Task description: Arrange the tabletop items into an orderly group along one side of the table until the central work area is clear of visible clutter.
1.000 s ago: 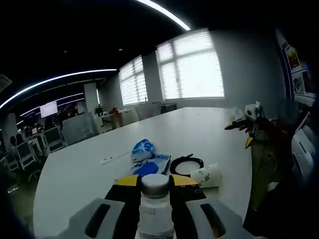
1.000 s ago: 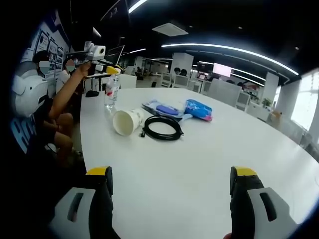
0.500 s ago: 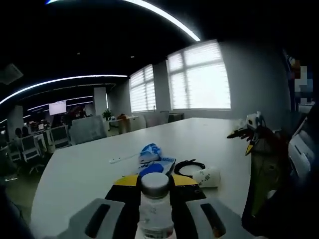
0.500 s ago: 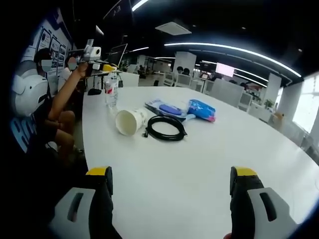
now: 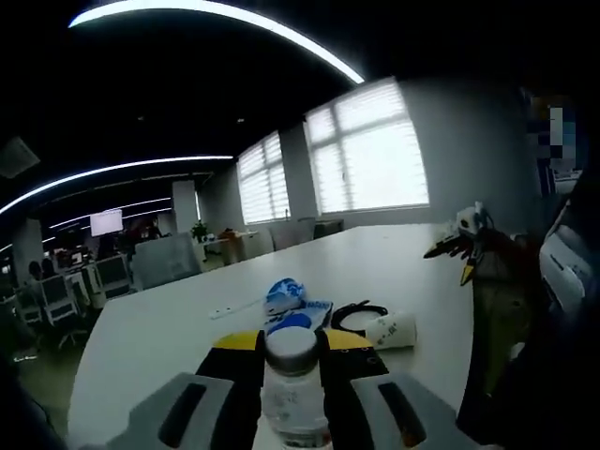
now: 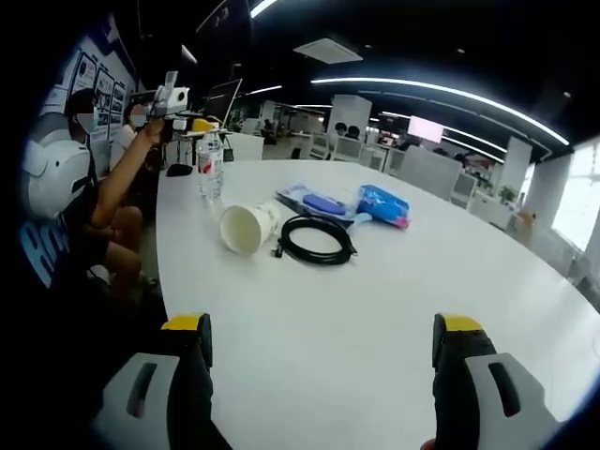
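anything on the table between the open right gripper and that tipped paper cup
Nothing visible does. In the right gripper view, bare white table runs from the open right gripper to the paper cup. The black cable coil lies beside the cup, off that line.

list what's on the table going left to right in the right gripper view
water bottle held in the left gripper → tipped paper cup → coiled black cable → blue packet
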Tool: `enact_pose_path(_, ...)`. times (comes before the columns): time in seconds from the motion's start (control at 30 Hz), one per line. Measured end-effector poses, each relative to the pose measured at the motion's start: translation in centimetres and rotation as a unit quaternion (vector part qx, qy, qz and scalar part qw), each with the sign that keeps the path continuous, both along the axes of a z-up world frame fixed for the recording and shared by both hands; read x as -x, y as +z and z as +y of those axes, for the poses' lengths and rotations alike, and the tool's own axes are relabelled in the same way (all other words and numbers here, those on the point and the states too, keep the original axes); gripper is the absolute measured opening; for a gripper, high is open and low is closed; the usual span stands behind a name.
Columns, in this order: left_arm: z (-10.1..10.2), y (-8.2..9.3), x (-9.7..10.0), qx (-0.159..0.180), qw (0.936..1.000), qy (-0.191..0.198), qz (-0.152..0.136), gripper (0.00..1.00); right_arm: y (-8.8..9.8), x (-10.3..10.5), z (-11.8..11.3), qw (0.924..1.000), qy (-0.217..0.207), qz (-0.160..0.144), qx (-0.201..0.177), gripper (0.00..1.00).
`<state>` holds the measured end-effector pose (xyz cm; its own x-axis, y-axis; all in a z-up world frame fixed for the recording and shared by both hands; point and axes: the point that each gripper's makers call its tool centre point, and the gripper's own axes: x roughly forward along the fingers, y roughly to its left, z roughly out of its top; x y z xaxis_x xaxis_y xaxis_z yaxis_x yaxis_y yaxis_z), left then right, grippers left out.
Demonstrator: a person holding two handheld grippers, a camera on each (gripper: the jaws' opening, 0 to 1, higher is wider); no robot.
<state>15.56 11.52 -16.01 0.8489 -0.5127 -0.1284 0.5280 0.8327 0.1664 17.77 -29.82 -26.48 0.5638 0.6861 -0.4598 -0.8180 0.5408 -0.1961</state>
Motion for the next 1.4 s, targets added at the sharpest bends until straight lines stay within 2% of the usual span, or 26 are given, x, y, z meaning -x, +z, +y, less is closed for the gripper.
enact_pose_path(0.23,0.2,0.1,0.2,-0.008,0.9999,0.008,-0.008,0.21,0.1,0.1,0.0,1.0,-0.002,-0.001,0.0,0.94)
enact_pose_path(0.47,0.4,0.2,-0.2,0.011,0.9997,0.02,-0.01,0.21,0.0,0.2,0.0,1.0,0.0,0.0,0.0,0.94)
enact_pose_path(0.63,0.6,0.8,-0.2,0.022,0.9989,0.028,-0.03,0.2,-0.1,0.2,-0.1,1.0,-0.002,0.001,0.0,0.94)
enact_pose_path(0.7,0.2,1.7,0.1,0.018,0.9982,0.01,-0.056,0.26,0.0,0.2,-0.1,1.0,0.0,0.001,0.0,0.94)
enact_pose_path(0.73,0.0,2.3,0.3,0.029,0.9975,0.005,-0.065,0.28,0.0,0.2,0.0,1.0,0.001,0.0,0.0,0.94)
enact_pose_path(0.83,-0.2,2.9,0.6,0.042,0.9966,-0.003,-0.07,0.27,0.0,0.1,0.1,1.0,0.003,-0.001,-0.001,0.94)
enact_pose_path(0.9,0.2,3.2,0.5,0.036,0.9961,0.009,-0.08,0.25,-0.1,0.1,0.2,1.0,0.004,0.0,-0.002,0.94)
enact_pose_path(0.97,0.4,3.0,0.5,0.038,0.9968,0.015,-0.069,0.2,-0.1,0.1,0.2,1.0,0.006,0.001,-0.001,0.94)
enact_pose_path(1.07,0.6,3.3,0.5,0.044,0.9958,0.021,-0.077,0.16,-0.1,0.2,0.3,1.0,0.007,0.001,-0.002,0.94)
enact_pose_path(1.2,1.0,3.8,0.5,0.059,0.9937,0.021,-0.093,0.16,-0.1,0.2,0.2,1.0,0.006,-0.001,-0.003,0.94)
enact_pose_path(1.4,1.1,3.3,0.2,0.054,0.9943,0.026,-0.088,0.18,-0.1,0.2,0.0,1.0,0.004,-0.001,-0.003,0.93)
